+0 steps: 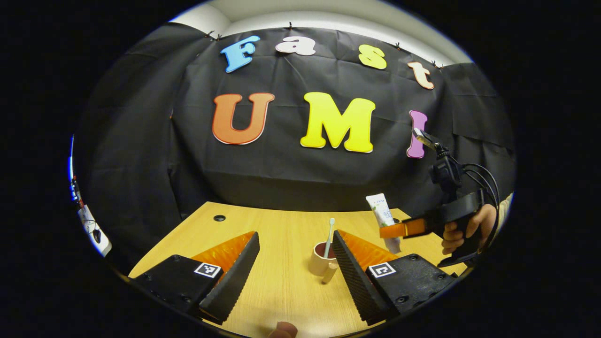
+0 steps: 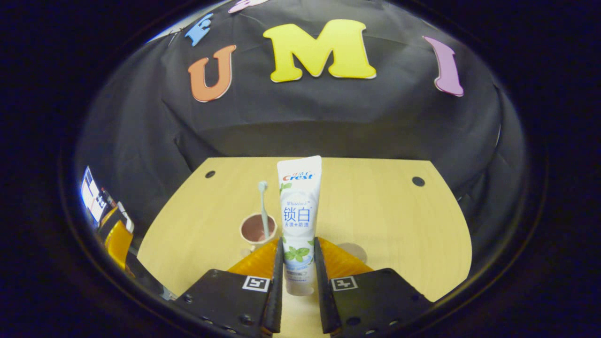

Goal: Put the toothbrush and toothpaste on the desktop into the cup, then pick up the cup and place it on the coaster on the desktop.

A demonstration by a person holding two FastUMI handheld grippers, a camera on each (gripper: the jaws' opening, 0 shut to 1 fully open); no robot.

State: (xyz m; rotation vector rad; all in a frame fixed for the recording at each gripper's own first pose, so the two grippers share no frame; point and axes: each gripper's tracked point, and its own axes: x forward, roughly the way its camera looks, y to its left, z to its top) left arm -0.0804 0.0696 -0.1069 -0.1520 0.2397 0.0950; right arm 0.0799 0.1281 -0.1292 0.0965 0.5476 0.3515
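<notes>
A beige cup [image 1: 321, 265] stands on the wooden desk with a pale toothbrush [image 1: 329, 234] upright in it. My left gripper [image 1: 296, 234] is open just in front of the cup, which sits by its right finger. In the right gripper view, my right gripper [image 2: 298, 240] is shut on a white toothpaste tube [image 2: 299, 211], held upright above the desk. The cup [image 2: 255, 230] and toothbrush [image 2: 264, 206] lie just left of the tube. A round coaster [image 2: 353, 251] shows partly behind the right finger. The left gripper view shows the tube [image 1: 385, 218] to the right of the cup.
The desk [image 2: 399, 225] has small dark cable holes [image 2: 418, 180] near its back corners. A hand [image 1: 462, 232] holds the right gripper at the desk's right side. A fingertip [image 1: 284, 330] shows at the near edge. Black cloth walls the back.
</notes>
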